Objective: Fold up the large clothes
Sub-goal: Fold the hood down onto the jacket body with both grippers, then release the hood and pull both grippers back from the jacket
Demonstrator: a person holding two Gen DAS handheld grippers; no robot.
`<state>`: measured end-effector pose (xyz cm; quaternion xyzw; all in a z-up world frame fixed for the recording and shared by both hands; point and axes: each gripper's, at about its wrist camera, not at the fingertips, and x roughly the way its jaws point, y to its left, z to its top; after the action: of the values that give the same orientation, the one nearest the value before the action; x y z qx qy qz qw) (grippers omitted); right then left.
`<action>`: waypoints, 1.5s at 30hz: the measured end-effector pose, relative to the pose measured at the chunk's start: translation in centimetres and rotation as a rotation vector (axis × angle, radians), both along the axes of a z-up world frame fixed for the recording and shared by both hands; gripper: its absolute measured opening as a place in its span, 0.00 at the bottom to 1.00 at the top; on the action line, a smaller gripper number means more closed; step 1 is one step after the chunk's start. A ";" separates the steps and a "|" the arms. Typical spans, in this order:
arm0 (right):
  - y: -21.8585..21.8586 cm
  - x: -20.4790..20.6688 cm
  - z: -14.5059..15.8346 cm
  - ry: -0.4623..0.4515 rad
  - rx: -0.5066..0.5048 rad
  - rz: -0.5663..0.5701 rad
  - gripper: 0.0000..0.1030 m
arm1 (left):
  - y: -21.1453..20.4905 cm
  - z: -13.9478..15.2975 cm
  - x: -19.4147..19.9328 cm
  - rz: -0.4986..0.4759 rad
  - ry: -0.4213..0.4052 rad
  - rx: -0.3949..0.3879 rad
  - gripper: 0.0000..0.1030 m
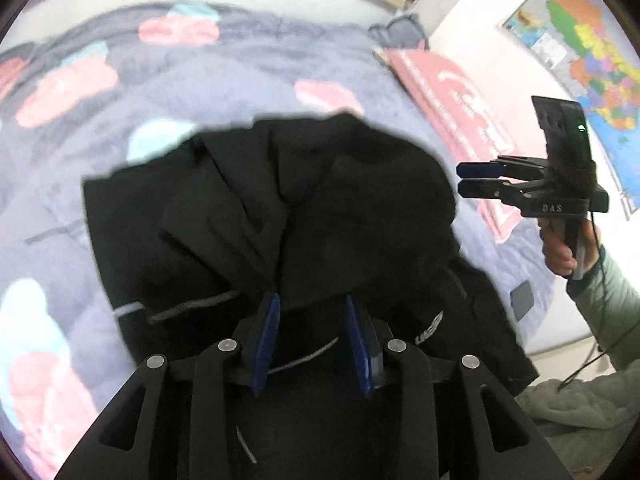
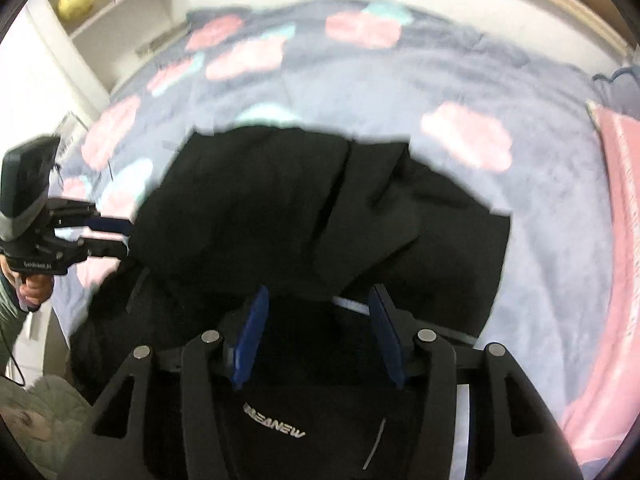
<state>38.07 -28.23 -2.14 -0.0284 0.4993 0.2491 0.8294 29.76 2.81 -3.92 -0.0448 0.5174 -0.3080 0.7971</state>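
Seen first through the left wrist camera, my left gripper (image 1: 310, 338) hangs above the black jacket (image 1: 280, 208), which lies heaped on the grey-blue bedspread (image 1: 248, 68) printed with pink and mint clouds; the blue fingers (image 1: 267, 340) stand apart, with dark cloth behind the gap, and neither pad visibly presses on it, so I read the grip as released. At right in the same view, my right gripper (image 1: 476, 180) is held clear of the jacket, its fingers narrowly parted with nothing between them, the hand (image 1: 564, 246) wrapped round its handle, and a pink pillow (image 1: 452, 96) lies beyond. Turning to the right wrist camera, my right gripper (image 2: 320, 336) shows its jaws wide apart over the jacket (image 2: 304, 208), whose far part is doubled toward me in thick rumpled folds, while the chest logo (image 2: 275, 427) lies flat below the fingers. My left gripper (image 2: 116, 236) appears at the left margin, just beside the jacket's edge, its fingers slightly apart; whether they touch the cloth I cannot tell. I judge that one fold has been laid over and let go. By that reading, the next move calls for finding a fresh edge or sleeve at each side, closing on cloth only, and drawing the sides evenly so the bundle narrows without dragging the fold open.
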 end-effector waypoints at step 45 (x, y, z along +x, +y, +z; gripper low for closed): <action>3.5 1.6 -10.5 0.205 -0.048 -0.265 0.61 | -5.2 -8.6 1.4 0.278 0.186 0.029 0.52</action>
<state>39.64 -24.77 -12.59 0.0434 0.5863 0.1270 0.7989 31.19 -2.36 -12.50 -0.1330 0.5820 -0.1818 0.7814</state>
